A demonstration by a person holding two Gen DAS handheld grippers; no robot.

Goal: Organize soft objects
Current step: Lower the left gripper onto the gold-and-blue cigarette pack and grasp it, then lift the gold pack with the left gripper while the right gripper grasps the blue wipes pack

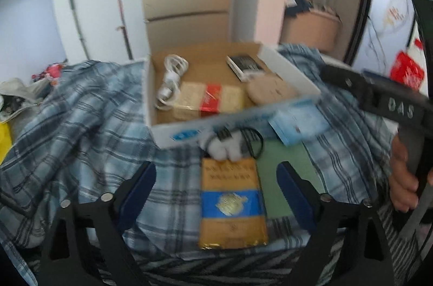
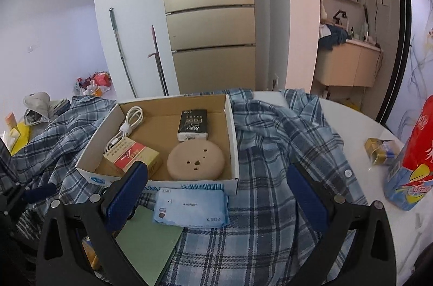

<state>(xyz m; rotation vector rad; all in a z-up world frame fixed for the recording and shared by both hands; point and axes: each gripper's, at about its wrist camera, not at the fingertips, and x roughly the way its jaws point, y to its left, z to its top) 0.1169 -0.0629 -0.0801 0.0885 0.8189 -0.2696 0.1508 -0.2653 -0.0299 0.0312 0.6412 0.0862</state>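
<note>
An open cardboard box (image 2: pixel 231 129) (image 1: pixel 151 96) sits on a blue plaid shirt (image 2: pixel 270 177) (image 1: pixel 81 110). Inside lie a white cable (image 2: pixel 130 123), a black tissue pack (image 2: pixel 192 123), a beige-and-red pack (image 2: pixel 132 154) and a round tan pad (image 2: pixel 196 161). A light blue wipes pack (image 2: pixel 190 207) (image 1: pixel 297 123) lies in front of the box, on a green sheet (image 2: pixel 146 240). An orange-and-blue packet (image 1: pixel 231 202) lies between my open left gripper's fingers (image 1: pixel 216 191), with a small white item and black cord (image 1: pixel 230 145) behind it. My right gripper (image 2: pixel 216 186) is open and empty above the shirt.
A red-and-blue bag (image 2: pixel 414 150) and a small gold pack (image 2: pixel 379 150) stand on the white table (image 2: pixel 365 129) at right. A gold fridge (image 2: pixel 211 15) and poles stand behind. Clutter lies at far left (image 2: pixel 38 107). The right gripper's handle and hand (image 1: pixel 406 150) show in the left wrist view.
</note>
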